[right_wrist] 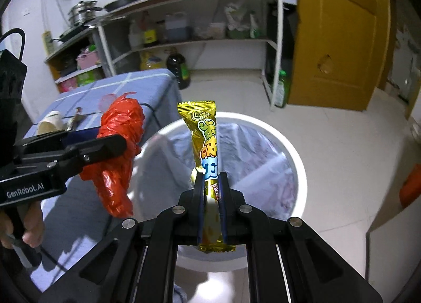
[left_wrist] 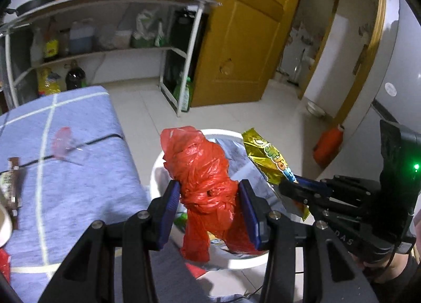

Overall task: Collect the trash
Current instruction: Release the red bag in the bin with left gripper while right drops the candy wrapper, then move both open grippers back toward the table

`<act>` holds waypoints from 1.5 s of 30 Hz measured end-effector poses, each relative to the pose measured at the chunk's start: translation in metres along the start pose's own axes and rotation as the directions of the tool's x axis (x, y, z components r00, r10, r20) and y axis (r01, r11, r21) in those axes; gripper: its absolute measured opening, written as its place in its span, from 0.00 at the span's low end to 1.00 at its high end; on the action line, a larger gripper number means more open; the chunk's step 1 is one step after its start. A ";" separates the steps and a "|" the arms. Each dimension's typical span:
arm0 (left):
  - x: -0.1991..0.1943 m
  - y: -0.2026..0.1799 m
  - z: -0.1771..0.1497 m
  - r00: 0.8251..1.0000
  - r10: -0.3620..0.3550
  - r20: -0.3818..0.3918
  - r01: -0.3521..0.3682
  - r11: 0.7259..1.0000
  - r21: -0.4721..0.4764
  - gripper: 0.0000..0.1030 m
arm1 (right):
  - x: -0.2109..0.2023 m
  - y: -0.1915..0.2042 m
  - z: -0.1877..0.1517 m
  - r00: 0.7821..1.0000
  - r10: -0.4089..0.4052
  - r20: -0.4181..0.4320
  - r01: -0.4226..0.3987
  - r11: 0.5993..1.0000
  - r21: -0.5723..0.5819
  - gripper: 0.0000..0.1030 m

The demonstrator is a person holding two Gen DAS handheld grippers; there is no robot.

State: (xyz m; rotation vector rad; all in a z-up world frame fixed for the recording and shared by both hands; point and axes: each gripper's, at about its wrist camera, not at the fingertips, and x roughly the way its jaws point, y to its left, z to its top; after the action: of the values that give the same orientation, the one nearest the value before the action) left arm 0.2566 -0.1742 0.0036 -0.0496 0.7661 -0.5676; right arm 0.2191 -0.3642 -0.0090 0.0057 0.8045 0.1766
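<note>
Below, filling the middle of both views, sits a white trash bin lined with a clear bag. Over its left rim, the left gripper clamps a crumpled red plastic bag. At center, the right gripper pinches a gold snack wrapper upright.

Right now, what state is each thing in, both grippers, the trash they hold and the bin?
left gripper: shut on red plastic bag
red plastic bag: crumpled, held over the bin
right gripper: shut on gold snack wrapper
gold snack wrapper: upright, held over the bin
white bin: open, lined
</note>
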 end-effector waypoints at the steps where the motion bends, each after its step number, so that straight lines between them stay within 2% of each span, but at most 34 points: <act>1: 0.005 -0.002 0.000 1.000 -0.004 -0.009 0.004 1.000 0.003 0.47 | 0.002 -0.003 0.000 1.000 -0.002 -0.004 0.002 1.000 0.007 0.10; 5: 0.021 -0.010 0.001 0.999 -0.010 -0.038 0.011 1.000 0.019 0.47 | 0.006 -0.008 0.001 1.000 -0.015 -0.016 0.015 1.000 0.020 0.10; 13: 0.029 -0.014 -0.003 0.998 -0.003 -0.057 0.005 1.000 0.025 0.48 | 0.017 -0.015 -0.002 0.997 -0.059 -0.044 0.060 0.998 0.031 0.10; 16: 0.028 -0.013 -0.004 0.998 -0.003 -0.057 0.004 1.000 0.018 0.55 | 0.016 -0.015 -0.002 0.997 -0.063 -0.042 0.065 0.997 0.039 0.12; 18: 0.027 -0.012 -0.004 0.999 -0.004 -0.054 0.005 1.000 0.014 0.55 | 0.015 -0.015 -0.002 0.997 -0.069 -0.038 0.071 0.997 0.040 0.13; 32: -0.003 -0.008 -0.006 1.000 -0.024 -0.004 0.024 1.000 0.002 0.55 | -0.010 0.001 -0.002 0.998 -0.064 0.016 0.064 0.998 0.001 0.16; 36: -0.013 -0.007 -0.007 1.000 -0.016 0.007 0.016 1.000 0.006 0.55 | -0.008 0.004 -0.003 0.998 -0.064 0.011 0.064 0.998 -0.011 0.24; 41: -0.019 -0.002 -0.006 1.000 -0.003 0.010 0.003 1.000 -0.001 0.55 | -0.001 0.003 -0.004 0.998 -0.061 -0.010 0.061 0.998 -0.005 0.24; 45: -0.027 0.000 -0.007 1.000 -0.006 0.025 0.006 1.000 -0.007 0.55 | -0.008 0.008 -0.003 0.999 -0.053 0.004 0.053 0.999 -0.011 0.24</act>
State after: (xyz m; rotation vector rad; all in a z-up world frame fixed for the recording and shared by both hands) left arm 0.2368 -0.1593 0.0155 -0.0651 0.7439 -0.5690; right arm 0.2106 -0.3579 -0.0051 -0.0257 0.7991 0.1312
